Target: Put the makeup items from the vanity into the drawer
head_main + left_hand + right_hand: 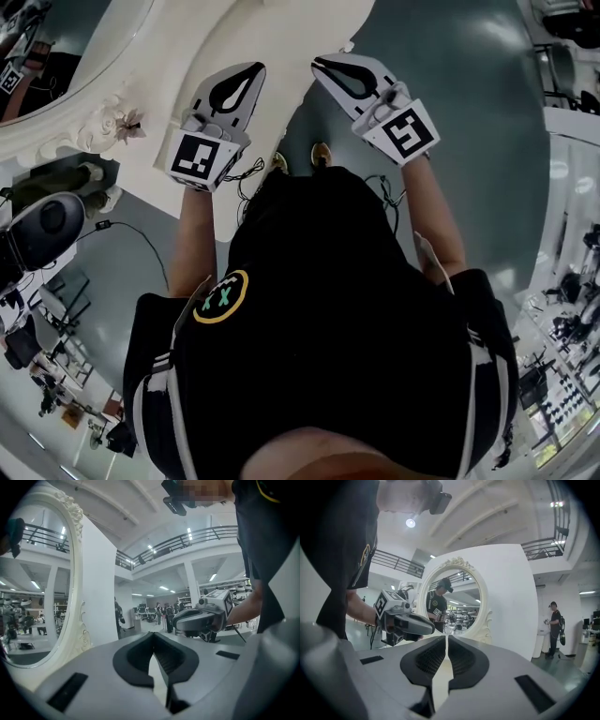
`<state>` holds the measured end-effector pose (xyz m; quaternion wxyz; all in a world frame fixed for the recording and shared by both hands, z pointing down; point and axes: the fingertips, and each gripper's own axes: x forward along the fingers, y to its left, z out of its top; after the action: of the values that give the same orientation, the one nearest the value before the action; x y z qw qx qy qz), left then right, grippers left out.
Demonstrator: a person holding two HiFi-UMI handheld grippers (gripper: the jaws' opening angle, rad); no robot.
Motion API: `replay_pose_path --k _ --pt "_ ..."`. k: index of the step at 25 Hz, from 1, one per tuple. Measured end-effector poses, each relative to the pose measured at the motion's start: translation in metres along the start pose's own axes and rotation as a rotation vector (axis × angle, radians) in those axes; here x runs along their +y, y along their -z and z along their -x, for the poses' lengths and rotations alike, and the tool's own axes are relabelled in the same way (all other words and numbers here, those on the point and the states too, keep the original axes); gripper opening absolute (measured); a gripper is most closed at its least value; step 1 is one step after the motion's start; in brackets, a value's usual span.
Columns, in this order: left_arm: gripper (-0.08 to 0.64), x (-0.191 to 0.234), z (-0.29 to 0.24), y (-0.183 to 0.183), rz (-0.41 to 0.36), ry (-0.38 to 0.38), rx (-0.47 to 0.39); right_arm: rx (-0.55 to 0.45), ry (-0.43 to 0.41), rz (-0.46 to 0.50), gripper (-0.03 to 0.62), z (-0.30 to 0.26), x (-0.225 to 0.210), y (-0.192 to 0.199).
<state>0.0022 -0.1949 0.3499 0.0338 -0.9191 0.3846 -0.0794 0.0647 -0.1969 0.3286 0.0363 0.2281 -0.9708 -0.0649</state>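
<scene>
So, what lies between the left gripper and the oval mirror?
Head view: only the mirror's carved frame and bare white vanity surface lie between it and the left gripper.

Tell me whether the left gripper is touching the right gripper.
Apart. The head view shows the left gripper and the right gripper side by side with a clear gap between them.

I see an ornate white oval mirror [454,599]. Bystander [553,625] stands well right of it, balcony railing [543,548] up-right of it, ceiling lamp [410,523] up-left of it.
</scene>
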Motion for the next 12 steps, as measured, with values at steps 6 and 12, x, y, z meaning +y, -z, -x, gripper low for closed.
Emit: replay_pose_path --k 6,12 --pt "0.020 0.0007 0.0035 -0.0076 -0.010 -0.019 0.010 -0.001 -0.022 0.010 0.021 0.0003 0.0018 -0.0010" --pt "0.020 0.0040 0.0076 -0.0025 0.006 -0.040 0.016 -0.003 -0.019 0.016 0.021 -0.0029 0.0024 -0.0005"
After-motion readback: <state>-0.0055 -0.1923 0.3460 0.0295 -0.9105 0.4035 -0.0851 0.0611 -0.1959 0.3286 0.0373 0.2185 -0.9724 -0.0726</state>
